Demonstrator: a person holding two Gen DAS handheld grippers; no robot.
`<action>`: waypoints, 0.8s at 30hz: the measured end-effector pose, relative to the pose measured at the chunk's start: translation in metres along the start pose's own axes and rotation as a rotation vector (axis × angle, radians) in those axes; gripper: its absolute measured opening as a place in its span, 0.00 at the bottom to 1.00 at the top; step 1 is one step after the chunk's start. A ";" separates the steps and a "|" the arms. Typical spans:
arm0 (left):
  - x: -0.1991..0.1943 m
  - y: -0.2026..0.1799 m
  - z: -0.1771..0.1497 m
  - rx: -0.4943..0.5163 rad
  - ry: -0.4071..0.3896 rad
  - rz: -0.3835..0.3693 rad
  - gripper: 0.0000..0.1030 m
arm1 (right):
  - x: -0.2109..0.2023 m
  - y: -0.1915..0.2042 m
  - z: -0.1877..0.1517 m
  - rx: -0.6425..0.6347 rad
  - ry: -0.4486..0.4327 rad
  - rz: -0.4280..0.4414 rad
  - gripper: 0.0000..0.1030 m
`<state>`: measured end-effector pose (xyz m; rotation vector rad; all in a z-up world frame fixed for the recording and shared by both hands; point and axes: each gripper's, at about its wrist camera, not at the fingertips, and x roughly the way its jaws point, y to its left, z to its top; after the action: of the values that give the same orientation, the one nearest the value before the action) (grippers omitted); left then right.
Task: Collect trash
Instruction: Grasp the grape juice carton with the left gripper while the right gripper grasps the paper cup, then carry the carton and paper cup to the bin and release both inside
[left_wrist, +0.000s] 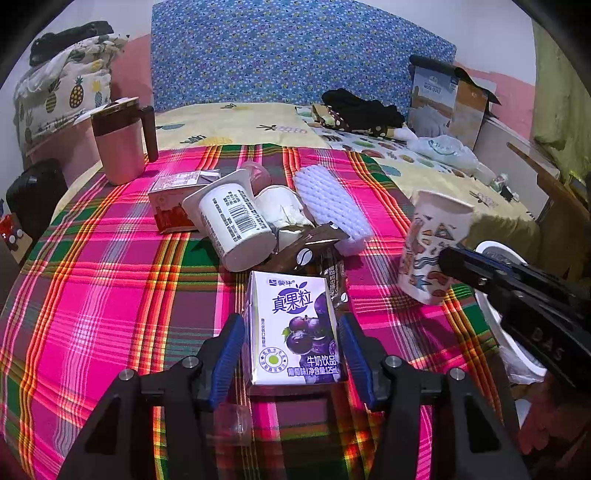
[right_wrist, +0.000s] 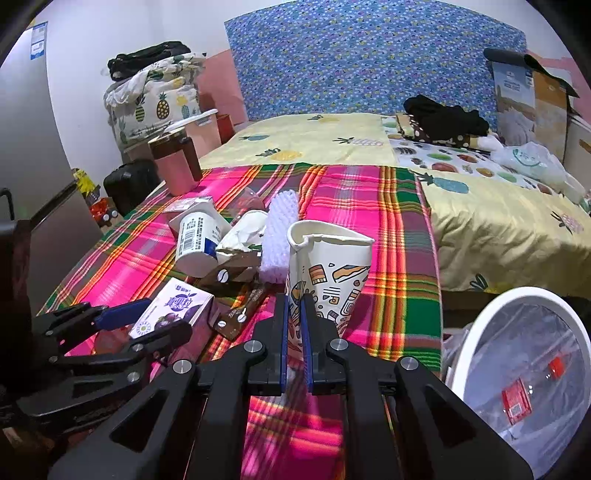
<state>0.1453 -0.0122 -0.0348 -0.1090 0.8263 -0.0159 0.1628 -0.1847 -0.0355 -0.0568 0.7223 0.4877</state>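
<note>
A purple grape milk carton (left_wrist: 293, 328) lies on the plaid cloth between the open fingers of my left gripper (left_wrist: 291, 354), with small gaps on both sides; it also shows in the right wrist view (right_wrist: 173, 308). My right gripper (right_wrist: 294, 325) is shut on the wall of a patterned paper cup (right_wrist: 328, 280), which stands upright and squashed; the cup shows in the left wrist view (left_wrist: 432, 243). Behind lie a white yogurt cup (left_wrist: 236, 225), brown coffee sachets (left_wrist: 310, 247), crumpled paper (left_wrist: 284, 214), white foam netting (left_wrist: 332, 203) and a red-white box (left_wrist: 170, 206).
A white-rimmed trash bin (right_wrist: 524, 373) lined with clear plastic sits low at the right of the table and holds a bottle with a red label. A pink lidded mug (left_wrist: 118, 144) stands at the cloth's far left. A bed with clothes lies beyond.
</note>
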 end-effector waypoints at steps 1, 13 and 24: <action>-0.001 -0.001 0.000 0.005 0.002 0.001 0.52 | -0.002 -0.001 0.000 0.004 -0.004 -0.002 0.06; 0.004 -0.005 -0.001 0.010 0.048 -0.010 0.56 | -0.014 -0.012 -0.010 0.039 -0.019 -0.022 0.06; 0.006 -0.014 -0.003 0.036 0.041 0.021 0.55 | -0.029 -0.018 -0.016 0.059 -0.041 -0.035 0.06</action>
<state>0.1475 -0.0265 -0.0396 -0.0663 0.8674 -0.0137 0.1426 -0.2160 -0.0314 -0.0043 0.6942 0.4330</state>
